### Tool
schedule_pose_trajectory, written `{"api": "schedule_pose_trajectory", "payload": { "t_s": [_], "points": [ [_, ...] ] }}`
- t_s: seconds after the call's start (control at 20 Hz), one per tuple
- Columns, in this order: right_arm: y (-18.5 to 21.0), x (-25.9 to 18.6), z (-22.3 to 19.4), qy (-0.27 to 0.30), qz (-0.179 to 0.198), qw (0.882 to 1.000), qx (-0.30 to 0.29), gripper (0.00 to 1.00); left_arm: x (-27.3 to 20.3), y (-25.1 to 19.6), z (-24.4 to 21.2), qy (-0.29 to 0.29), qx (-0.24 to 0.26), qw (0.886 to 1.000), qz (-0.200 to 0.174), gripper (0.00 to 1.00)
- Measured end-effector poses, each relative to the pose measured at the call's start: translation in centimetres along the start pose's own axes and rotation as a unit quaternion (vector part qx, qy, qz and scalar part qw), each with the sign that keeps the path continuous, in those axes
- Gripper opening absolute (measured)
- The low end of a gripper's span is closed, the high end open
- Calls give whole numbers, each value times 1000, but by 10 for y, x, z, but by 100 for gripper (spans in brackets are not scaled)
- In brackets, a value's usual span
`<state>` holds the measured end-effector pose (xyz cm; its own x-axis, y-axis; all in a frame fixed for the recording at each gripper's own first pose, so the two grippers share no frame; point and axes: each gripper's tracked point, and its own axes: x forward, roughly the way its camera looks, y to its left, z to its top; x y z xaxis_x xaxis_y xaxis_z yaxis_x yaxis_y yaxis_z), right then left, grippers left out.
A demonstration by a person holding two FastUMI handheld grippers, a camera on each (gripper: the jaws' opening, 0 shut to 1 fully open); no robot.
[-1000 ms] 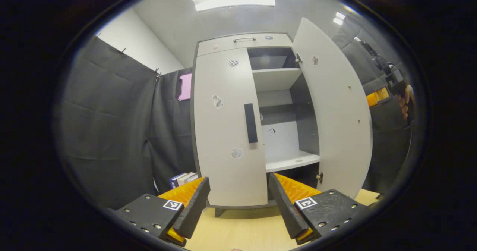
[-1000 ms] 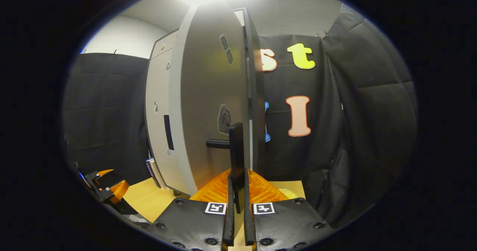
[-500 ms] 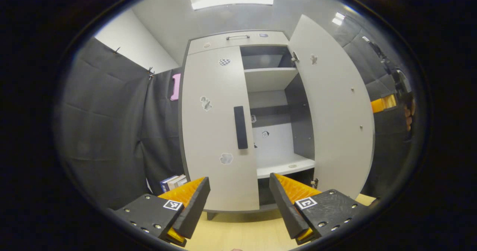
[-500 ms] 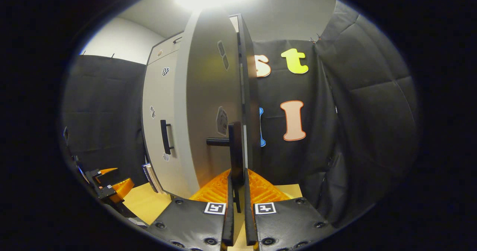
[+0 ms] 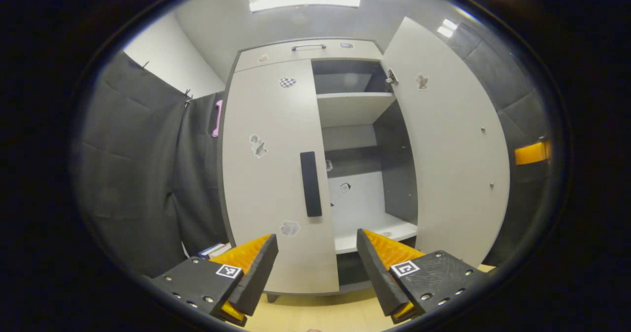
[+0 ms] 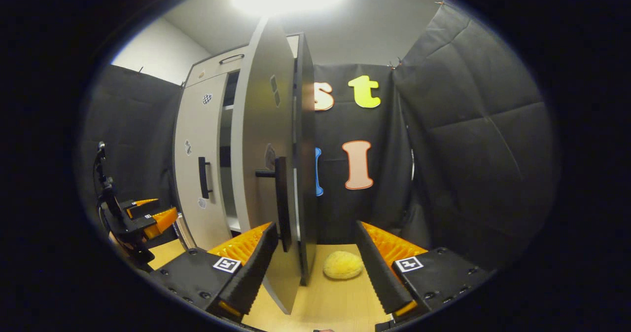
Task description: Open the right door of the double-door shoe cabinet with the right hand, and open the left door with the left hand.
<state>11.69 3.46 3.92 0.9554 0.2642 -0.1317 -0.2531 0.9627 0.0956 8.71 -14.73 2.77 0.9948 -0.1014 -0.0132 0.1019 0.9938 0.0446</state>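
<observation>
The left door (image 5: 276, 174) of the shoe cabinet (image 5: 315, 51) is flush shut, and its dark vertical bar handle (image 5: 310, 184) sits near the door's inner edge, about mid-height. That bar is the place to take hold: it looks rigid and stands off the panel on short posts, as the right gripper view shows (image 6: 203, 177), so fingers can close across it from the sides. The door is a flat stiff board on hinges at the cabinet's outer edge; I judge it light and free-swinging, needing a pull that curves outward rather than straight back. A smooth bar may slip if pinched near its end, so a hold near its middle seems safer.

Beside it, the right door (image 5: 448, 154) stands swung wide, baring the shelves (image 5: 355, 105) inside the cabinet. Its own handle (image 6: 281, 199) hangs just ahead of the right gripper (image 6: 315, 258), between the spread fingers but untouched.

The left gripper (image 5: 315, 263) faces the cabinet from in front of the shut door, fingers wide apart and holding nothing, the handle above and between them but some way off. A yellowish sponge-like lump (image 6: 342, 265) lies on the counter (image 5: 320, 312) near the open door's foot.
</observation>
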Motion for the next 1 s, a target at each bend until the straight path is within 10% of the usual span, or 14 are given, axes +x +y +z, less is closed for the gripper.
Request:
{"api": "schedule_pose_trajectory", "payload": {
  "t_s": [1.0],
  "points": [
    [-86,-85,-38,29,-131,990,48,95,166,33,35,-23,-33,999,29,93]
  ]
}}
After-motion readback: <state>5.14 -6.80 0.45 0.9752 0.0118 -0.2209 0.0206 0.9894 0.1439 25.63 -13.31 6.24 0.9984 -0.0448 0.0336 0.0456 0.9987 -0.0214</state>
